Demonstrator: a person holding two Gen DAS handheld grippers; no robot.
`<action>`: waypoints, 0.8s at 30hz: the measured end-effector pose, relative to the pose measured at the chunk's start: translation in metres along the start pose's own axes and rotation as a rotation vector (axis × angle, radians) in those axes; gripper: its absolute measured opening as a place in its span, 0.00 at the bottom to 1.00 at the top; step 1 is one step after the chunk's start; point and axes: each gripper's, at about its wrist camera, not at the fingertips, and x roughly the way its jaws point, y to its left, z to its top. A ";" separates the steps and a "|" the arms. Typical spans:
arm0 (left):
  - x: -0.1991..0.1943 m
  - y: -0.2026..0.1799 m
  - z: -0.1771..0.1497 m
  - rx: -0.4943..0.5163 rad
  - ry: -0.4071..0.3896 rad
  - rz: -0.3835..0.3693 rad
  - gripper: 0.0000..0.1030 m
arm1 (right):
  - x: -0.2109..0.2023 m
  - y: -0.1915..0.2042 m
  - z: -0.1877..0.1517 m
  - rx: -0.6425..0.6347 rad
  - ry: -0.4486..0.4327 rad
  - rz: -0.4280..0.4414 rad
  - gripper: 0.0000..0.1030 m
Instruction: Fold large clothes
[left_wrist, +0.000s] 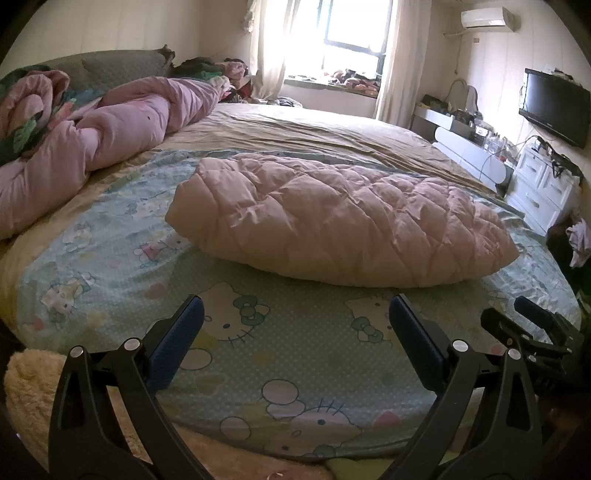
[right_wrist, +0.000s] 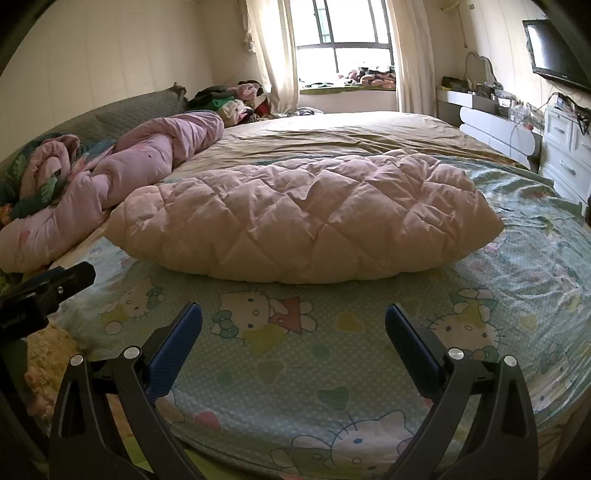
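Quilted pink jacket (left_wrist: 340, 218) lies folded, puffy on the bed (left_wrist: 295, 350); both tongs gape, empty.

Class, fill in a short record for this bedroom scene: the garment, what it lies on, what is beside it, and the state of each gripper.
garment: pink quilted coat, puffy, lying in a folded bundle
surface: cartoon sheet on the bed
beside it: crumpled pink duvet, apart from the coat
left gripper: open, holding nothing, short of the coat
right gripper: open, holding nothing, short of the coat
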 end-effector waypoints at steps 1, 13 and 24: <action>0.000 0.000 0.000 -0.002 0.000 -0.001 0.91 | 0.000 -0.001 0.000 0.001 0.000 0.000 0.96; 0.004 0.000 0.000 -0.017 0.023 -0.018 0.91 | 0.000 -0.026 0.003 0.096 0.002 -0.081 0.96; 0.014 0.100 0.055 -0.183 0.061 0.095 0.91 | -0.047 -0.194 -0.002 0.424 -0.058 -0.533 0.96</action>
